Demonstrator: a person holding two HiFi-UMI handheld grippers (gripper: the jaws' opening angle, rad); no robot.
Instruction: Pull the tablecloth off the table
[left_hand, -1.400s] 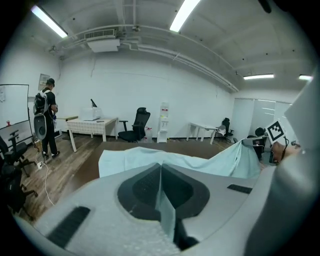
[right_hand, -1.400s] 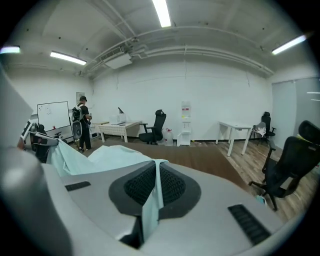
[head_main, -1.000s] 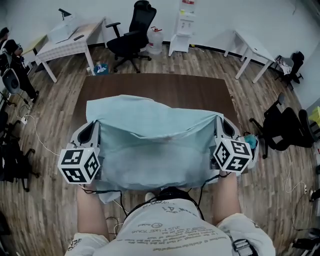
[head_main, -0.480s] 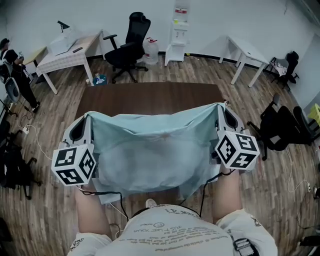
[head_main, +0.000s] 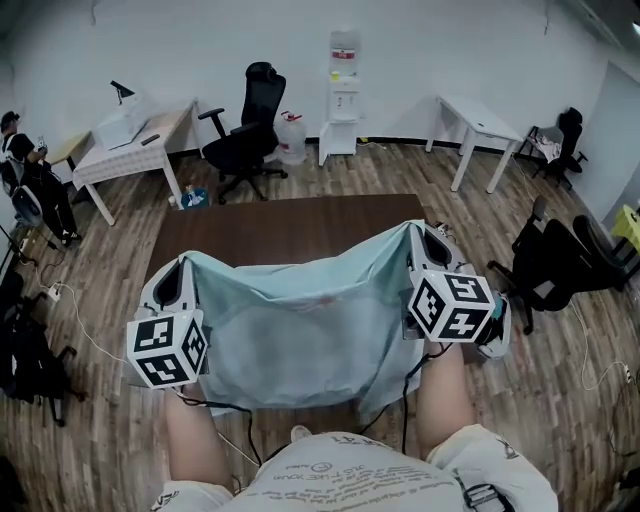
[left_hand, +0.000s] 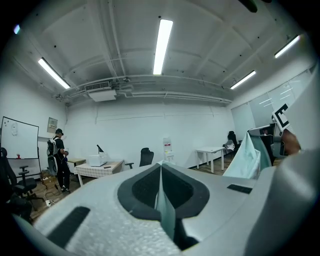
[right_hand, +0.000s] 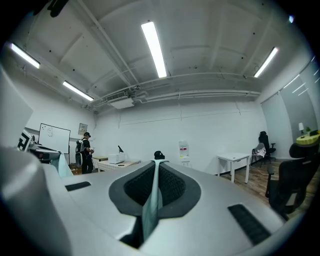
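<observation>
While the left hand-held gripper (head_main: 183, 268) and right hand-held gripper (head_main: 422, 238) are pinching its corners, the cloth (head_main: 300, 320) is hanging lengthwise left-to-right mid-frame.

Bright, even light from ceiling tubes (left_hand: 163, 45); strong fisheye bending, dark corners; soft shadows

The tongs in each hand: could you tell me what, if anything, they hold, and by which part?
Both hold the tablecloth: left tongs pinch its upper left corner, right tongs its upper right corner.
</observation>
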